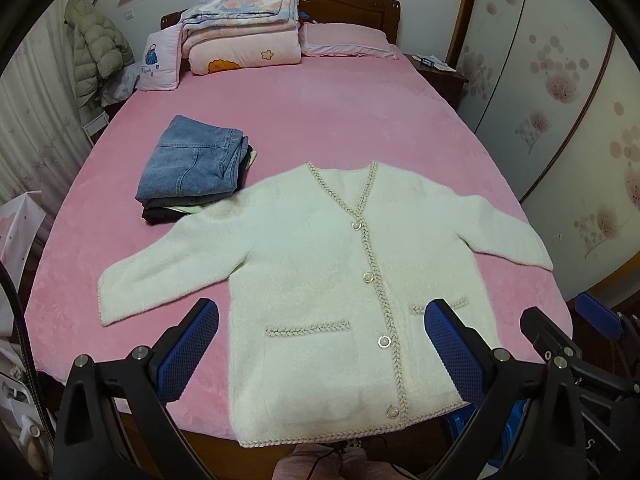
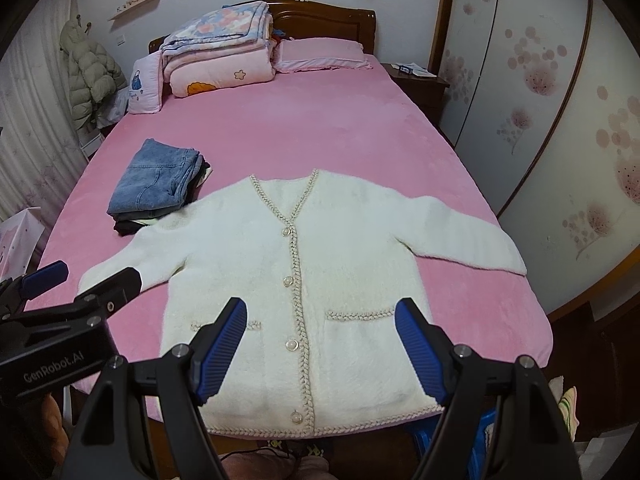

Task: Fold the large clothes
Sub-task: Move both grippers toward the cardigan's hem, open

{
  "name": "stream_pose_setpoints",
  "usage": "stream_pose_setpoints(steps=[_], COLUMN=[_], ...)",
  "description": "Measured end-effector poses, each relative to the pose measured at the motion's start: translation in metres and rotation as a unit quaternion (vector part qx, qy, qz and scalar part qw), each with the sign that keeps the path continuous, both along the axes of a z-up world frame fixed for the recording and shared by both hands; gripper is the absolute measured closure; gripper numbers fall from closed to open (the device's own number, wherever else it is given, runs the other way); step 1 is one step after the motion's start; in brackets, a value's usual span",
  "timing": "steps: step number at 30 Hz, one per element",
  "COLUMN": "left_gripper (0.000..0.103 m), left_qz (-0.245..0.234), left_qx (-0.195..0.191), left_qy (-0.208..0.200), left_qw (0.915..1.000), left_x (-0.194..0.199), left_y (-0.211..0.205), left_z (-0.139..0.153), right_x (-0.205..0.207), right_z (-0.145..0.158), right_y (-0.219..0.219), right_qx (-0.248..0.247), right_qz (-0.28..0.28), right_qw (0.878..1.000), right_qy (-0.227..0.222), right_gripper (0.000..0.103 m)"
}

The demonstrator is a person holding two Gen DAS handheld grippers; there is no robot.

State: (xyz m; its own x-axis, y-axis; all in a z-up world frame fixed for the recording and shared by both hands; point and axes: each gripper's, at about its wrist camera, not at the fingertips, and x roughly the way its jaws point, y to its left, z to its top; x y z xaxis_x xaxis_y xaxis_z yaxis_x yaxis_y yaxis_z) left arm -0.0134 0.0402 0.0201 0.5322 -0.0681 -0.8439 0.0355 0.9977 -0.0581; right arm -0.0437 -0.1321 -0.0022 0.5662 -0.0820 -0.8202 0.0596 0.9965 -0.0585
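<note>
A fluffy, cream-white knitted cardigan point(image 1: 320, 280) with a braided pale trim along its V-neck, front placket, pocket tops and hem is lying flat and face up on the near half of a bed covered in a plush pink sheet point(image 1: 312, 120). Four round pearly buttons are running down its closed front. Both sleeves are spreading out to the sides, and the hem is hanging just over the bed's near edge.

Just beyond the cardigan's shoulder on the camera's left, a small stack of folded clothes is sitting with folded blue denim jeans point(image 1: 192, 160) on top and darker garments under them. At the headboard end, a pile of folded quilted blankets point(image 1: 240, 20) in pink and floral prints is resting beside a flat pink pillow point(image 1: 344, 42).

The left gripper point(image 1: 320, 344), with its black arms and blue diamond-textured pads, is hovering wide open above the cardigan's lower front, holding nothing. The right gripper point(image 2: 320, 340), with blue ribbed pads, is likewise spread wide and empty above the pocket area. Neither is visibly touching the fabric. In the right wrist view, the left gripper's black body is showing at the left edge, over the cardigan's sleeve cuff.
</note>
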Motion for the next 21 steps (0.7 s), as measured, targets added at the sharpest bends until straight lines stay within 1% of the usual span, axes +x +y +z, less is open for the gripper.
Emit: stream_pose_setpoints(steps=[2, 7, 11, 16, 21], left_gripper=[0.001, 0.001, 0.001, 0.001, 0.001], left_qz=[0.000, -0.003, -0.014, -0.041, -0.046], left_qx=[-0.003, -0.017, -0.024, -0.021, -0.019], left_qy=[-0.001, 0.003, 0.005, 0.004, -0.004], left_qw=[1.0000, 0.9998, 0.9996, 0.9989, 0.9987], left_x=[0.002, 0.008, 0.010, 0.010, 0.013], left_y=[0.004, 0.014, 0.016, 0.010, 0.009], left_z=[0.000, 0.000, -0.001, -0.001, 0.005], right_x=[-0.002, -0.003, -0.004, -0.006, -0.008], right_z=[0.002, 0.008, 0.011, 0.011, 0.012], right_y=[0.004, 0.007, 0.007, 0.010, 0.011], right_qx=[-0.006, -0.002, 0.009, 0.014, 0.020], right_qz=[-0.005, -0.017, -0.030, -0.037, -0.039], right_qw=[1.000, 1.000, 0.999, 0.999, 0.999], right_qy=[-0.005, -0.018, -0.019, -0.022, -0.028], right_gripper=[0.026, 0.026, 0.026, 0.026, 0.026])
